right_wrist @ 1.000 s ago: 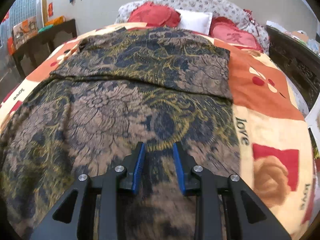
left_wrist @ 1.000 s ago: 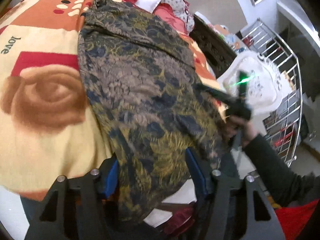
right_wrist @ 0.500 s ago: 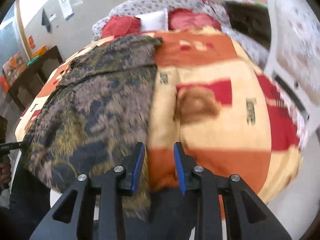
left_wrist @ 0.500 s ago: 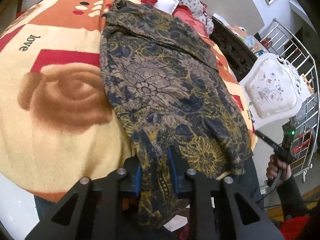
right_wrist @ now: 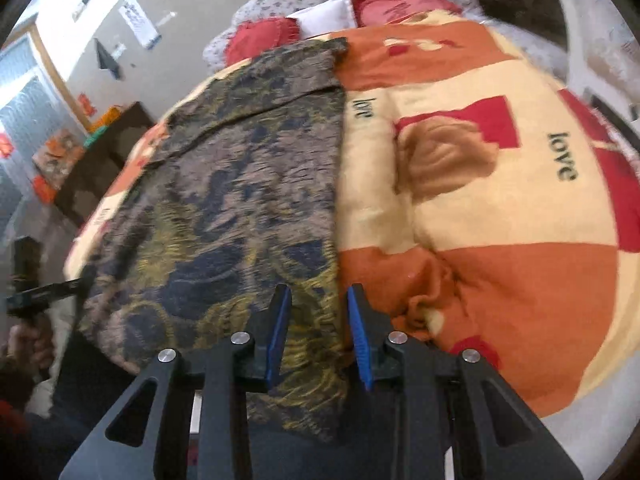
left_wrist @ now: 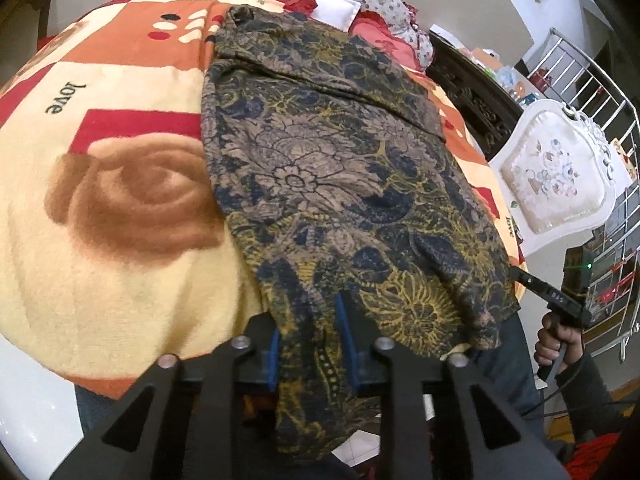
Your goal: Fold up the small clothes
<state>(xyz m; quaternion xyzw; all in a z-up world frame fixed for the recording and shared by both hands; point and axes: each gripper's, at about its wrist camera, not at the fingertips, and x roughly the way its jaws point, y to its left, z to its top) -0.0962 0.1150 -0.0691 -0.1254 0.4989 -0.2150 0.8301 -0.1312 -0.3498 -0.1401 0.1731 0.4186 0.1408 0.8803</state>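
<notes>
Left gripper [left_wrist: 308,344] easing open around floral garment [left_wrist: 340,184]—right gripper [right_wrist: 318,328] closing on its hem.

A bed [left_wrist: 24,392] is covered by a blanket [left_wrist: 120,264] in cream, orange and red — printed with brown roses and the word "love". On the blanket a dark floral garment [left_wrist: 344,184] is spread lengthwise, its near end draped over the bed's edge. Red pillows [right_wrist: 264,36] and a white one [right_wrist: 328,14] are seen at the head.
</notes>
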